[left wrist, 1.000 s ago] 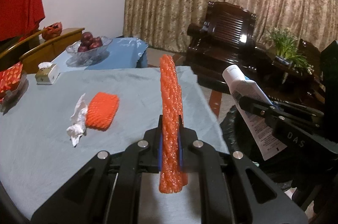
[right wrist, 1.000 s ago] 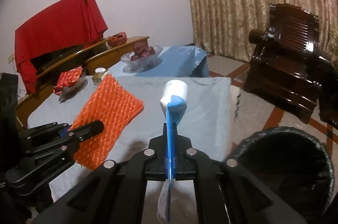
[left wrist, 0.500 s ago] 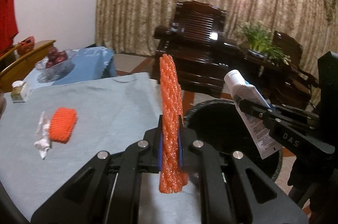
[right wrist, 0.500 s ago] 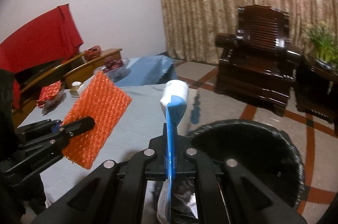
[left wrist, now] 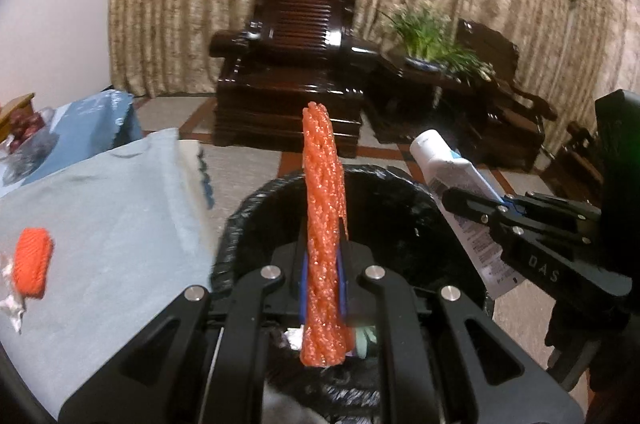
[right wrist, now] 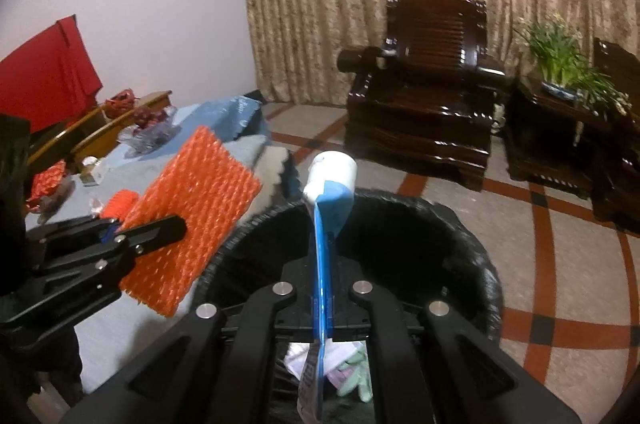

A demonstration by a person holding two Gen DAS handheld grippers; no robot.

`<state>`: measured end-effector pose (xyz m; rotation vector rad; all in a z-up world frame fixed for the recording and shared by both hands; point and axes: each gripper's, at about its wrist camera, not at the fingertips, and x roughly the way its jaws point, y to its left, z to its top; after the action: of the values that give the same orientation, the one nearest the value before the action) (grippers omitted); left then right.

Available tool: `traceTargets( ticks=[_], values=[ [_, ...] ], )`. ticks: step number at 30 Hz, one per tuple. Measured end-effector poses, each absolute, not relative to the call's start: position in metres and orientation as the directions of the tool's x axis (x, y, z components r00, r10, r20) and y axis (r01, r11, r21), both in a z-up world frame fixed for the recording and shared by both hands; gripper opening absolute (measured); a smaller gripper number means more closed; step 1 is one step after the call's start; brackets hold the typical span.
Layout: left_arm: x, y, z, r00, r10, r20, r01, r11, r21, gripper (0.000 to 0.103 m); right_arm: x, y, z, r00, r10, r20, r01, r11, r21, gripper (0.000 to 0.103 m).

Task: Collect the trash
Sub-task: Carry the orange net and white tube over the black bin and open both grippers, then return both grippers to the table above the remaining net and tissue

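Note:
My left gripper [left wrist: 322, 264] is shut on an orange foam net sleeve [left wrist: 324, 207], which stands upright between its pads. It hangs over the near rim of a black-lined trash bin [left wrist: 256, 199]. My right gripper [right wrist: 322, 288] is shut on a flattened white and blue tube [right wrist: 332, 179], cap pointing forward, above the bin [right wrist: 472, 240]. The right wrist view shows the sleeve [right wrist: 192, 212] as a flat square at the left. Paper scraps [right wrist: 348, 372] lie in the bin. A second orange net [left wrist: 34, 266] and a crumpled white paper [left wrist: 10, 304] lie on the table's grey-blue cloth [left wrist: 120, 207].
A dark wooden armchair [right wrist: 420, 95] and a side table with a green plant [right wrist: 568, 63] stand behind the bin, before a patterned curtain. A glass bowl of fruit [right wrist: 152, 127] sits on a low blue-covered table at the left. The tiled floor right of the bin is bare.
Both grippers have swung right, from over the table to over the bin, still holding the sleeve and the tube. The bin now fills the lower middle of both views.

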<state>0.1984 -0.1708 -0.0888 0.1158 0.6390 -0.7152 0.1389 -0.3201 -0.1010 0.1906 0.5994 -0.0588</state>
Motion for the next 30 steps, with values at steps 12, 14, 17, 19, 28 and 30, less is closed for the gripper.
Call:
traceTargets(
  ticks=[12,14,17,19,28,30],
  values=[
    [0.23,-0.223,-0.14,0.465,-0.564,-0.682,0.681,0.72,-0.131,0.01,0.152,-0.343,-0.153,0.747,-0.006,-0.665,0.169,0.969,0.182,0.002],
    [0.234,-0.223,-0.148,0.441,-0.562,-0.7,0.684,0.716,-0.144,0.014,0.155,-0.345,-0.159,0.738,-0.007,-0.674,0.177,0.967,0.184,0.002],
    [0.243,-0.22,-0.155,0.426,-0.558,-0.713,0.673,0.722,-0.163,0.042,0.16,-0.348,-0.171,0.717,-0.016,-0.697,0.191,0.966,0.175,0.005],
    [0.245,-0.214,-0.156,0.431,-0.559,-0.708,0.661,0.73,-0.174,0.051,0.161,-0.349,-0.175,0.711,-0.027,-0.703,0.197,0.967,0.163,0.016],
    [0.251,-0.182,-0.133,0.496,-0.553,-0.67,0.61,0.771,-0.183,0.081,0.149,-0.354,-0.163,0.74,-0.059,-0.67,0.223,0.962,0.161,0.078],
    [0.248,-0.17,-0.125,0.521,-0.545,-0.657,0.594,0.784,-0.18,0.085,0.145,-0.349,-0.153,0.76,-0.062,-0.647,0.212,0.965,0.157,0.087]
  ],
)
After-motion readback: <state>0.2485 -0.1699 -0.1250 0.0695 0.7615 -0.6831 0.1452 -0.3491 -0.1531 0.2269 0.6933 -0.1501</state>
